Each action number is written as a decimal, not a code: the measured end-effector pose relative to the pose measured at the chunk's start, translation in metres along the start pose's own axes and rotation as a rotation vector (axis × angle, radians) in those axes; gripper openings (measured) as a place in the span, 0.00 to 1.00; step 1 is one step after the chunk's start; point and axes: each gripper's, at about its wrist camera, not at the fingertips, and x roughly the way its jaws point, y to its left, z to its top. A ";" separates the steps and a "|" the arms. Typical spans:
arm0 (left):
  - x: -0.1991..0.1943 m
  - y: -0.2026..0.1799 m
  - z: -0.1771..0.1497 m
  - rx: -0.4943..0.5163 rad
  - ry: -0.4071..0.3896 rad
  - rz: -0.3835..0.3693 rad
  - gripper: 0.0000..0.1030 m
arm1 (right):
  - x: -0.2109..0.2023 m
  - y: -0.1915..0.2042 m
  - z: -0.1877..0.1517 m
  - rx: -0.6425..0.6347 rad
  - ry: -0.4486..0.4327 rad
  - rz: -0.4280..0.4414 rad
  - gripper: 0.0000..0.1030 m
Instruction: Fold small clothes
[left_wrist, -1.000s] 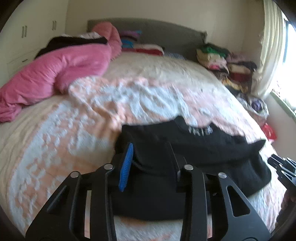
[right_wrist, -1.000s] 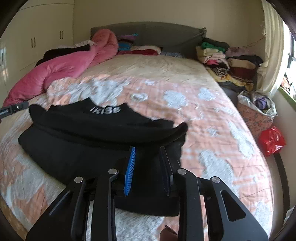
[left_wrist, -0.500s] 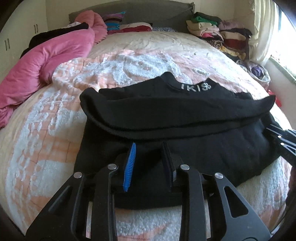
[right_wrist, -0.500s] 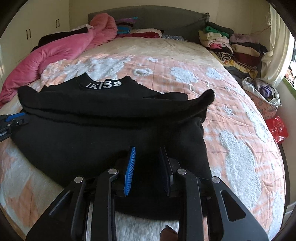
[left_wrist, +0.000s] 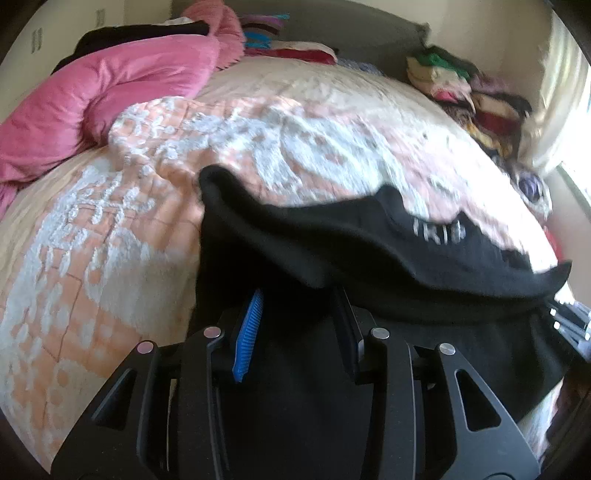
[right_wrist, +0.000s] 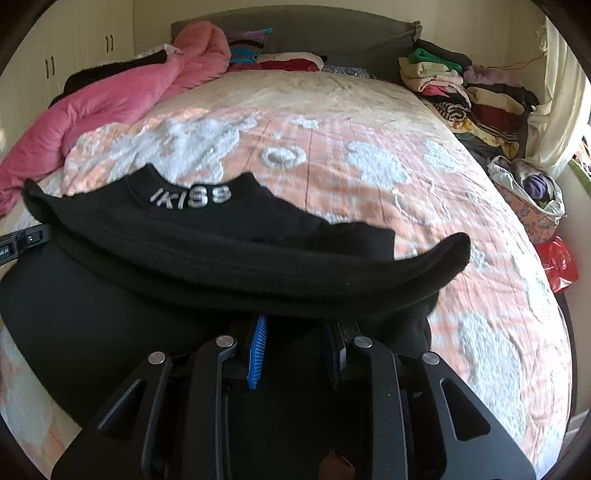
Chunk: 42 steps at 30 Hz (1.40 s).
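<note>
We are working on a black sweater (right_wrist: 207, 258) that is lying across the near end of the bed, on the peach and white blanket (right_wrist: 369, 162). It is thick, soft and plain black, with white letters stitched on the collar band (right_wrist: 190, 195). A folded-over band of cloth, ending in a sleeve tip (right_wrist: 454, 251) on the right, is lying across the body of the sweater, and the collar is sitting on its far side.

Our left gripper (left_wrist: 299, 321) is sitting at the sweater's left part, its blue-padded finger (left_wrist: 249, 332) and its black finger standing a little apart with black cloth filling the gap and draping over their tips; we cannot tell whether they are pinching it. Our right gripper (right_wrist: 297, 343) is at the right part, fingers likewise narrowly apart with the tips hidden under the fold, so its hold is unclear to us too.

A pink quilt (right_wrist: 122, 96) is lying bunched at the far left of the bed. Stacked clothes (right_wrist: 454, 85) are piling up at the far right.
</note>
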 end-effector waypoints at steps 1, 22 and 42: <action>0.000 0.001 0.003 -0.013 -0.007 -0.001 0.29 | 0.001 -0.001 0.004 0.004 -0.001 0.000 0.25; 0.017 0.051 0.023 -0.079 -0.025 0.080 0.36 | 0.013 -0.080 0.020 0.190 0.009 -0.091 0.41; -0.027 0.044 0.037 -0.030 -0.225 0.063 0.01 | -0.026 -0.084 0.029 0.251 -0.189 -0.005 0.08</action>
